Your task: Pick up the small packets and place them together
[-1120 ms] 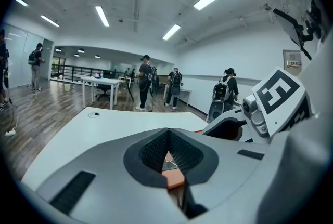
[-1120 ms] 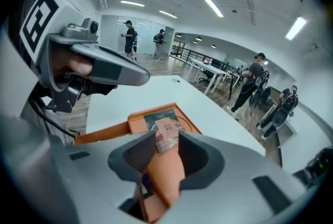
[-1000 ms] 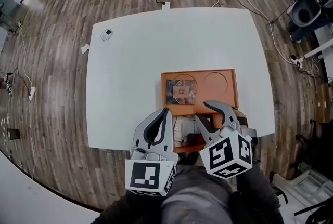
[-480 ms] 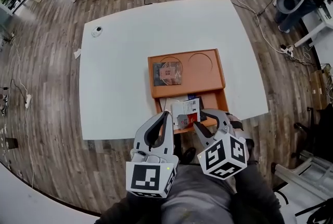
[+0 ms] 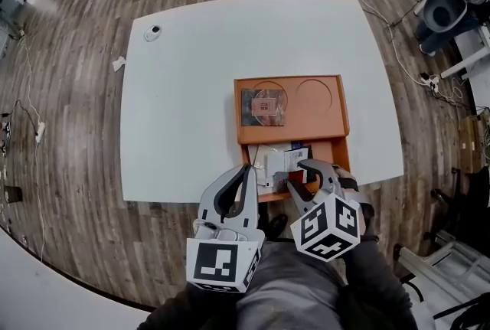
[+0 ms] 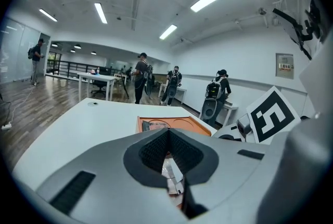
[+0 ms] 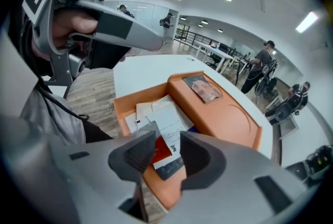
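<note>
Right hand-held gripper point(image 7: 167, 144) jaws apart over packets point(image 7: 167, 113) in orange tray point(image 7: 231, 116); left hand-held gripper point(image 6: 168, 131) closed, empty.

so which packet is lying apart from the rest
The brownish packet, alone on the raised part of the orange tray, over its left round recess; the other packets are heaped in the lower compartment.
</note>
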`<state>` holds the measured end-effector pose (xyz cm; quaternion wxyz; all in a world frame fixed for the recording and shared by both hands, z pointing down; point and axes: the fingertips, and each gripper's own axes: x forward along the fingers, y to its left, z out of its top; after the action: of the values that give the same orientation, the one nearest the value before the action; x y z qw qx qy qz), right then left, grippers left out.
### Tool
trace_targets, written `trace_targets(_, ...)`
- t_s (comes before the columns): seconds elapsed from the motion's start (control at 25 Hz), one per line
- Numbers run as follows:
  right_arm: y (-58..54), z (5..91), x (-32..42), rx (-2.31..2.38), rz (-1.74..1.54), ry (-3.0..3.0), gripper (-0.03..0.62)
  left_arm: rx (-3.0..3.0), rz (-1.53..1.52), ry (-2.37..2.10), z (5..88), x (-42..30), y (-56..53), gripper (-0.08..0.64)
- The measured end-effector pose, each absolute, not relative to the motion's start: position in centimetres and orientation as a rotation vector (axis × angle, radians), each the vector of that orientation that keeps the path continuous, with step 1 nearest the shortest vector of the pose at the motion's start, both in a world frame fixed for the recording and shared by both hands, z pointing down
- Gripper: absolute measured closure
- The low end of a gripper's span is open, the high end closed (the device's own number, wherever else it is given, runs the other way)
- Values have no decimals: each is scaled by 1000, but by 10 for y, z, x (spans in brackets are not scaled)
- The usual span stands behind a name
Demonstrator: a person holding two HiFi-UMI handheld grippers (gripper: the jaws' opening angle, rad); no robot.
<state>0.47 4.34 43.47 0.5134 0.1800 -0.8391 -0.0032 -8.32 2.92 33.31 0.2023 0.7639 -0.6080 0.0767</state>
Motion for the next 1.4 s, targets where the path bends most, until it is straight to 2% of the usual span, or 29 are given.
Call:
trace_targets(0.64,34,481,-11,228,80,-1939,459,2032,251,-1656,381,-105,-8,563)
trace_targets(1.0,37,481,-10,264,54,-1961,520,2047,262,-1633,382,-95,-6,563)
trace_targets(1.12,38,476,-10,300,48,-1984,566,2064,255,-1626,378,-90,-3,563)
trace_targets(1.4,36,447,-5,400,-6,-2029,574,2111,227,-1648,357,-83,10,563)
